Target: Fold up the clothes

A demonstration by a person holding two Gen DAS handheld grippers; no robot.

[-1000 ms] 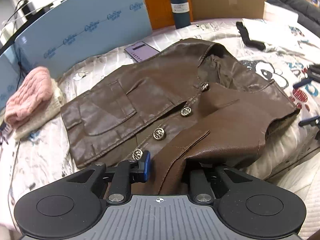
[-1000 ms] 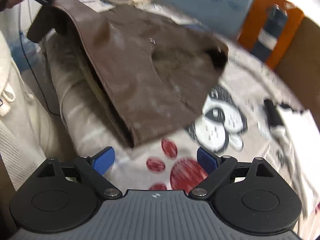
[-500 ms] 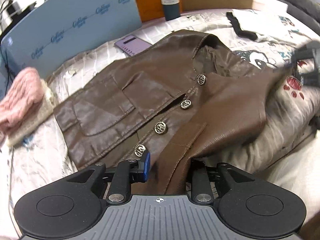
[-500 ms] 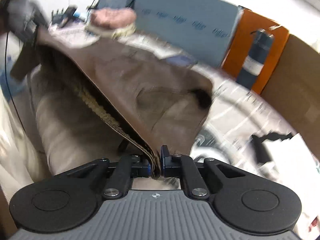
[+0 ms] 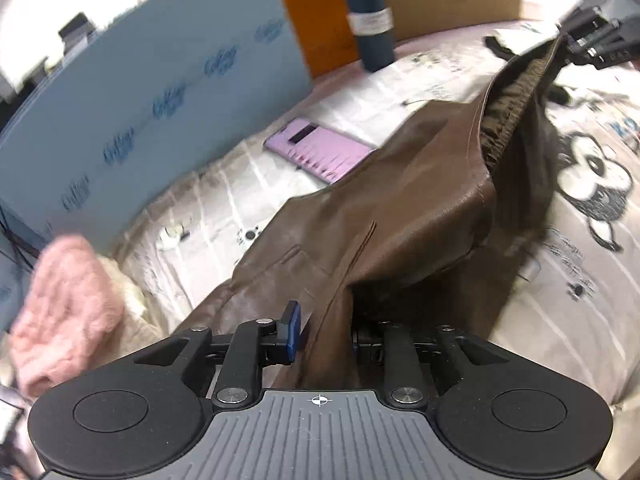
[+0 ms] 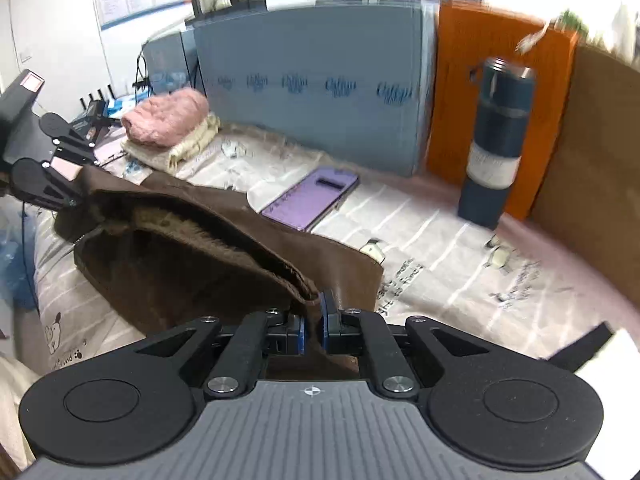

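A brown leather vest (image 5: 400, 220) lies on the bed, one half lifted and stretched between my two grippers. My left gripper (image 5: 324, 332) is shut on the vest's hem edge. My right gripper (image 6: 312, 320) is shut on the other end of the same edge of the vest (image 6: 192, 248), whose fuzzy lining shows. The right gripper also shows at the top right of the left wrist view (image 5: 592, 40), and the left gripper at the left of the right wrist view (image 6: 52, 176). The vest's buttons are hidden under the raised half.
A purple phone (image 5: 320, 152) (image 6: 312, 196) lies on the printed bedsheet (image 5: 580, 240) just beyond the vest. Folded pink and cream knitwear (image 6: 168, 128) sits at the left. A dark blue flask (image 6: 496, 148), a blue board (image 6: 320, 92) and an orange box (image 6: 460, 100) stand behind.
My right gripper has shut on the vest's edge. Both grippers have lifted the right half and carried it up and over toward the left half, covering the buttons.
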